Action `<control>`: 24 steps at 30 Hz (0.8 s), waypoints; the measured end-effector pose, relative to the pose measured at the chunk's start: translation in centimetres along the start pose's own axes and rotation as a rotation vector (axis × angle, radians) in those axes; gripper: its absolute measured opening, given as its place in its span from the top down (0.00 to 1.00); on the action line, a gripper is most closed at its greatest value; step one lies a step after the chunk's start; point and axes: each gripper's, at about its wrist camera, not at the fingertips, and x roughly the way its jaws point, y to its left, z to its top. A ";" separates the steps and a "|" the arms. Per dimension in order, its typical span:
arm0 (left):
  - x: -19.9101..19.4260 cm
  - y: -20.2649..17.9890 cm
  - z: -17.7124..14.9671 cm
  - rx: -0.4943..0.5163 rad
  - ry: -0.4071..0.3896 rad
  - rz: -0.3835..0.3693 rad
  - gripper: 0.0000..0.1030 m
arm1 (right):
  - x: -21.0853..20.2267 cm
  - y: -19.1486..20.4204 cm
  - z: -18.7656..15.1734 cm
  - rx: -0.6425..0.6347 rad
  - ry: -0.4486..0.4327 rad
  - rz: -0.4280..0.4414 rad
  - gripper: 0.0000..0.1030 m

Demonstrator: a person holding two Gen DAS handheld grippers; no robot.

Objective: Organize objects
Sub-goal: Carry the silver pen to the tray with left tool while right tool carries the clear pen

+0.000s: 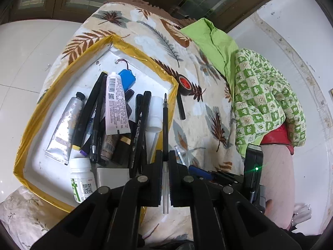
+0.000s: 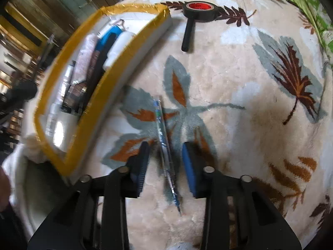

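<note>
Black jaws of my left gripper (image 1: 165, 162) clamp a pen refill (image 1: 165, 125), its long axis pointing forward over the yellow-taped box (image 1: 68, 70) of tubes, pens and bottles. My right gripper (image 2: 165, 162), nearer, stands partly open astride a blue pen (image 2: 164, 141) lying lengthwise on the leaf-print blanket (image 2: 239, 79), beside the box.

No wording reads clearly; a QR code marks the white bottle (image 1: 82, 179), left of the fingers.
</note>
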 end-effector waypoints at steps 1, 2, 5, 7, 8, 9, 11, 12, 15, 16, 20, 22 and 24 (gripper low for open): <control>0.0 0.2 0.0 -0.004 0.000 0.002 0.97 | 0.0 0.2 0.0 -0.007 -0.002 -0.007 0.88; 0.0 0.4 0.1 -0.008 -0.001 0.004 0.97 | 0.0 0.3 0.0 -0.016 0.000 -0.009 0.90; -0.2 1.1 0.3 -0.025 -0.006 0.012 0.97 | 0.0 0.1 0.2 -0.009 0.011 -0.004 0.91; -0.5 1.7 0.5 -0.040 -0.009 0.021 0.97 | -0.6 -0.7 0.6 0.054 0.011 0.081 0.91; -0.6 2.0 0.6 -0.045 -0.011 0.028 0.97 | -0.9 -1.0 0.8 0.077 0.004 0.112 0.91; -0.8 2.2 0.7 -0.048 -0.012 0.034 0.97 | -1.7 -1.3 1.2 0.107 -0.015 0.159 0.91; -1.1 2.7 1.2 -0.055 -0.012 0.048 0.97 | -2.8 -1.4 2.0 0.128 -0.042 0.206 0.91; -1.2 2.9 1.5 -0.054 -0.009 0.060 0.97 | -3.4 -1.2 2.4 0.134 -0.057 0.235 0.91; -1.3 3.4 2.5 -0.049 0.000 0.098 0.97 | -4.7 -0.2 3.9 0.138 -0.089 0.295 0.91; -1.4 3.7 2.8 -0.047 -0.002 0.108 0.97 | -4.7 0.2 4.5 0.141 -0.095 0.313 0.91; -1.0 4.9 3.8 -0.052 -0.012 0.150 0.97 | -3.8 3.5 6.0 0.167 -0.085 0.364 0.91; -0.5 5.7 4.0 -0.064 -0.015 0.150 0.97 | -3.1 4.4 6.9 0.164 -0.084 0.358 0.91; 0.1 6.7 4.1 -0.087 -0.007 0.139 0.97 | -2.1 4.8 7.8 0.175 -0.066 0.356 0.91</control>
